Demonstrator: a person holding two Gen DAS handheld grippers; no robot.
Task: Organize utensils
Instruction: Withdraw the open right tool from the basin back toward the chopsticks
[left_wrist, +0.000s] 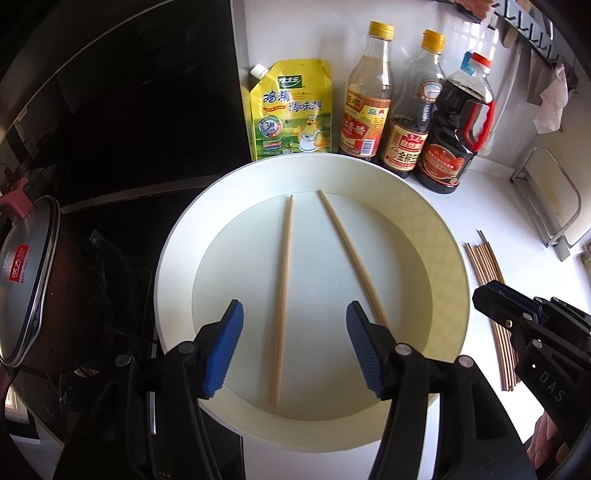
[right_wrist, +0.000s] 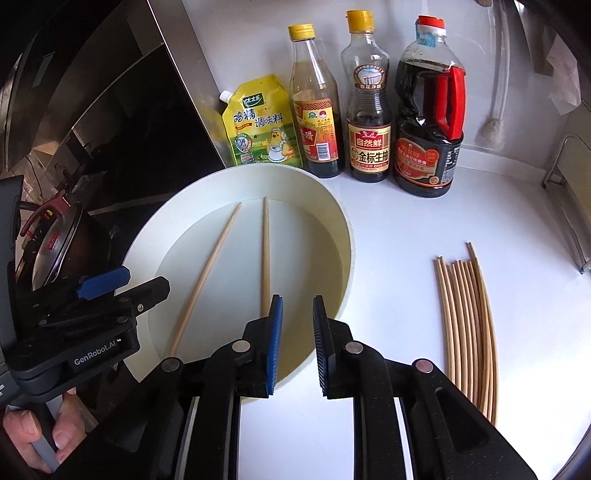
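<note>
A round cream plate (left_wrist: 173, 254) (right_wrist: 345, 225) sits on the white counter and holds two wooden chopsticks, one (left_wrist: 284, 280) (right_wrist: 207, 273) nearly straight and the other (left_wrist: 351, 254) (right_wrist: 266, 251) angled away from it. My left gripper (left_wrist: 295, 304) hovers open above the plate's near half, and the straighter chopstick lies below the gap between its blue pads without touching them. My right gripper (right_wrist: 297, 298) hangs over the plate's right rim, its pads a narrow gap apart with nothing between them. Several more chopsticks (left_wrist: 484, 262) (right_wrist: 469, 317) lie in a bundle on the counter right of the plate.
Behind the plate stand a yellow seasoning pouch (left_wrist: 288, 110), two yellow-capped bottles (left_wrist: 365, 107) (right_wrist: 369, 129) and a dark jug with a red handle (right_wrist: 428, 140). A black stove (left_wrist: 140, 110) with a lidded pot (left_wrist: 29, 280) lies left. A metal rack (left_wrist: 546, 195) stands at right.
</note>
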